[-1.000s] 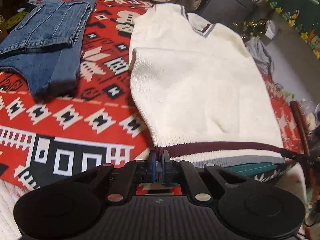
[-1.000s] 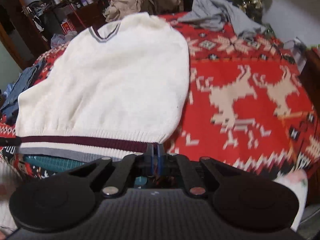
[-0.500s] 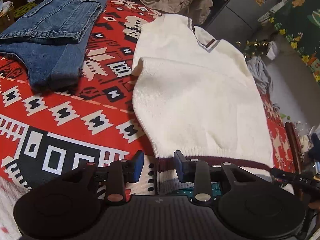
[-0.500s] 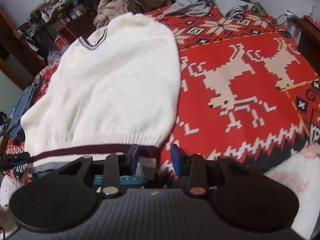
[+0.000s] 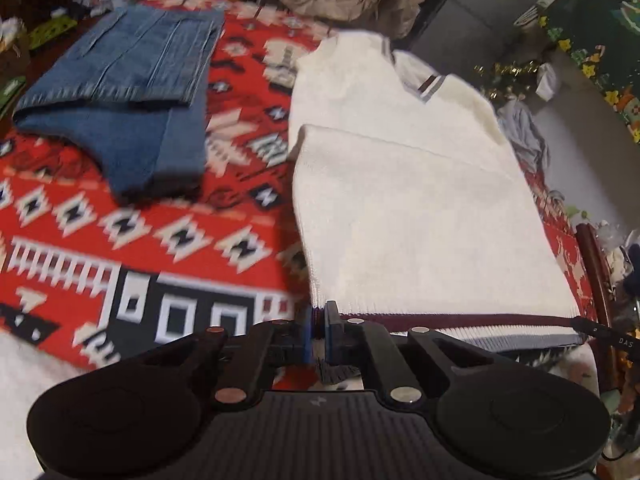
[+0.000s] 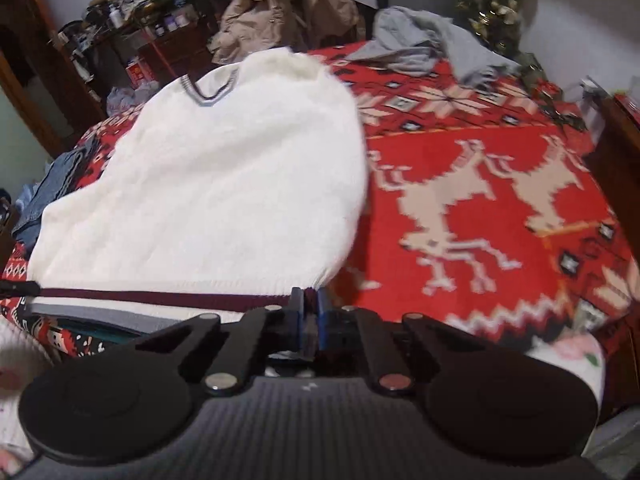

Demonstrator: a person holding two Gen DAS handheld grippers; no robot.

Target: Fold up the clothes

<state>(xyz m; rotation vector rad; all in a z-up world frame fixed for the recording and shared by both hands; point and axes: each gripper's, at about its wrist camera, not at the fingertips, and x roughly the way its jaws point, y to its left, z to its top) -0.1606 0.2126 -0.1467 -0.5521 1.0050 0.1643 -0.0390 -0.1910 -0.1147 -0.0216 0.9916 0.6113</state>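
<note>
The right tongs have just closed on the near right corner of the white sweater, pinching its maroon-striped hem (the fabric sits between the blue pads). The sweater lies on a red patterned blanket, reindeer to its right. A grey garment is heaped at the far edge.

Black claw; blue pads

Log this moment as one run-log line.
step: hem grasp | left gripper: closed on sweater hem | right gripper: closed on hem | jeans: folded
</note>
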